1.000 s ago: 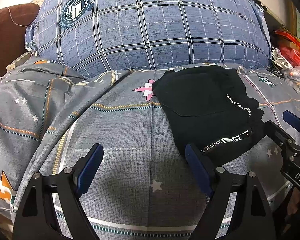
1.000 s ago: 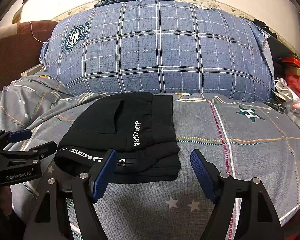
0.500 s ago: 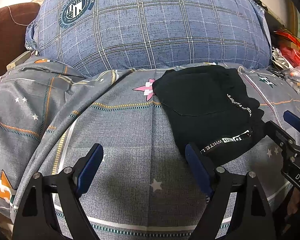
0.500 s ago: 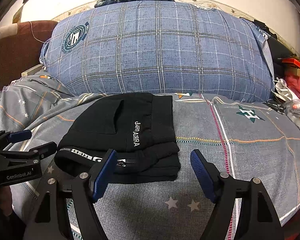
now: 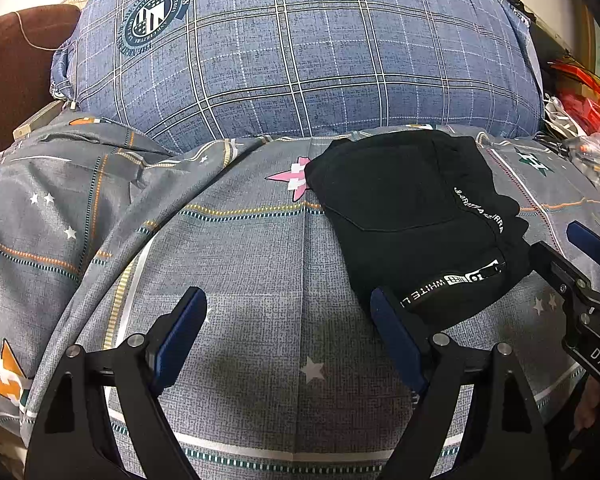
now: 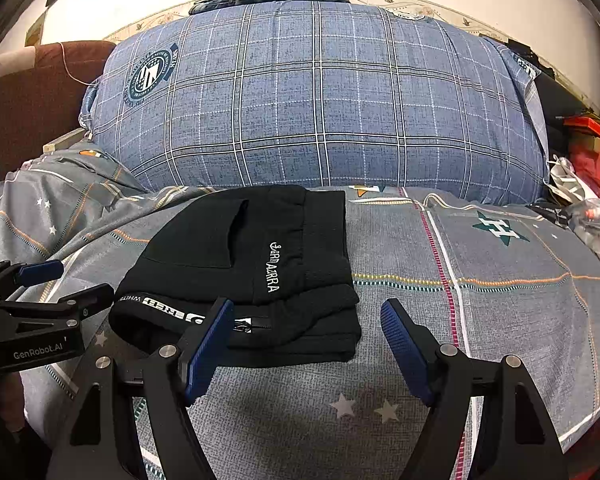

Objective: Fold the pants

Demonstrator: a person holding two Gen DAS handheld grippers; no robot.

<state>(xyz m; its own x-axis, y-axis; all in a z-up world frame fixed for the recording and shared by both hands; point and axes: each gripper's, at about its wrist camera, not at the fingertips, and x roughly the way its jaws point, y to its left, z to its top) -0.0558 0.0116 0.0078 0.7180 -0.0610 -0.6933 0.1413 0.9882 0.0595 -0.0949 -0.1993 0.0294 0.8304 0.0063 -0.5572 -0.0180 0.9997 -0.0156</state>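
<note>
Grey star-print bed sheet [image 6: 480, 280], backed by big blue plaid pillow [image 6: 320, 100]. Black pants [image 6: 252, 264] already folded into a compact stack, lying on the sheet just in front of the pillow. Left tongs [image 5: 288, 336] spread wide, holding nothing, beside the pants' near left edge. Right tongs [image 6: 308, 340] likewise wide and empty, just short of the pants' near edge. Folding apparently finished; next probably just pulling both tongs clear, or a light press to flatten the bulging layers.

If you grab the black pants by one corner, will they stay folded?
Probably not. The black pants are soft cloth in loose stacked layers, so they would likely flop open. Pushed, they would probably drag and bunch on the wrinkly bedsheet.
</note>
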